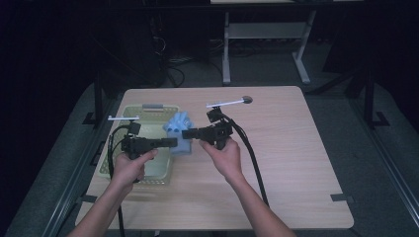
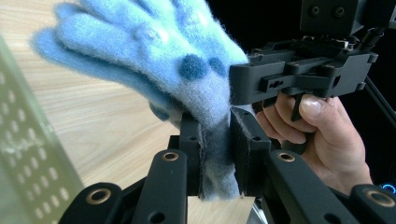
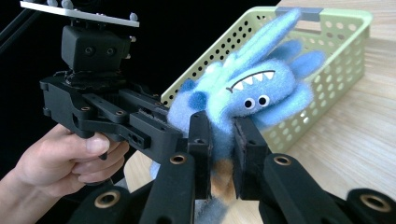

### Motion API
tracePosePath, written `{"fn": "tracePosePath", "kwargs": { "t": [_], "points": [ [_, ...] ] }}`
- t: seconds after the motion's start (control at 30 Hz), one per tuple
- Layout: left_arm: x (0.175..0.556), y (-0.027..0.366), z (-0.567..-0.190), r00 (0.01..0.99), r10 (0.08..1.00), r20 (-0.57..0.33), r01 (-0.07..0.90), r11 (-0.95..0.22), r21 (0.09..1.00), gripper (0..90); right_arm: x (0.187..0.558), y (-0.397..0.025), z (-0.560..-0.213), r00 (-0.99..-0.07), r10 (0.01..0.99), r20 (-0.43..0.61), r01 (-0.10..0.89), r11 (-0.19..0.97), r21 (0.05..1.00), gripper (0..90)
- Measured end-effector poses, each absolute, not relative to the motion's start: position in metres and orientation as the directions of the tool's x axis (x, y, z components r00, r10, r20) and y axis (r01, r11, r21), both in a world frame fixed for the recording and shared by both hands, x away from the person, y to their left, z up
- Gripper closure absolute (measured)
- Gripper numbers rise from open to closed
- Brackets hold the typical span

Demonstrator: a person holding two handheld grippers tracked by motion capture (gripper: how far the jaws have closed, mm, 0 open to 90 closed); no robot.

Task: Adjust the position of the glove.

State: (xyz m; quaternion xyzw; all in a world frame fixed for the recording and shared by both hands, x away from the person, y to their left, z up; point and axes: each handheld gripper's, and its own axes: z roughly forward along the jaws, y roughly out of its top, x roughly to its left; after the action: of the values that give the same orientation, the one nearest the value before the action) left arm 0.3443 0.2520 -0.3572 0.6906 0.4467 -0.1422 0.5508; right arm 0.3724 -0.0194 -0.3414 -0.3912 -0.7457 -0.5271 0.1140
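Left gripper (image 2: 215,158): fills the bottom of the left gripper view, jaws closed on a fold of the plush toy's fuzzy fabric.
Right gripper (image 3: 222,156): bottom centre of the right gripper view, jaws pinching the toy's lower part from the opposite side.
Plush toy (image 3: 243,95): fuzzy, blue body with paler aqua patches, darker blue round spots, two small white eyes with black pupils, a zigzag white-toothed mouth, and long soft limbs or ears sticking upward.
Toy's place (image 1: 179,132): centre of the high view, held between both grippers above the table, just right of the basket.
Basket (image 1: 157,170): pale green, perforated walls, grey tab on its far rim, centre-left of the high view.
Hands: left hand (image 1: 131,165) and right hand (image 1: 225,157) each grasp a gripper handle.
Table (image 1: 296,163): light wood grain.
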Motion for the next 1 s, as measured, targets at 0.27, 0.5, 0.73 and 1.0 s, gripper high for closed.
{"fn": "tracePosePath", "kwargs": {
  "t": [0.27, 0.5, 0.73, 1.0],
  "points": [
    [0.344, 0.267, -0.357, 0.556, 0.472, -0.684, 0.772, 0.011, 0.635, 75.4, 0.376, -0.004, -0.341, -0.671, 0.45, 0.589, 0.708, 0.154, 0.69, 79.4],
    [0.345, 0.278, -0.357, 0.541, 0.48, -0.691, 0.78, 0.022, 0.626, 75.4, 0.381, 0.007, -0.343, -0.672, 0.438, 0.597, 0.712, 0.16, 0.684, 79.4],
    [0.347, 0.293, -0.359, 0.528, 0.491, -0.694, 0.783, 0.035, 0.62, 75.4, 0.388, 0.023, -0.344, -0.671, 0.425, 0.608, 0.718, 0.171, 0.674, 79.4],
    [0.348, 0.308, -0.358, 0.516, 0.505, -0.692, 0.787, 0.039, 0.615, 75.4, 0.394, 0.04, -0.347, -0.677, 0.41, 0.611, 0.717, 0.185, 0.672, 79.4]
  ]
}}
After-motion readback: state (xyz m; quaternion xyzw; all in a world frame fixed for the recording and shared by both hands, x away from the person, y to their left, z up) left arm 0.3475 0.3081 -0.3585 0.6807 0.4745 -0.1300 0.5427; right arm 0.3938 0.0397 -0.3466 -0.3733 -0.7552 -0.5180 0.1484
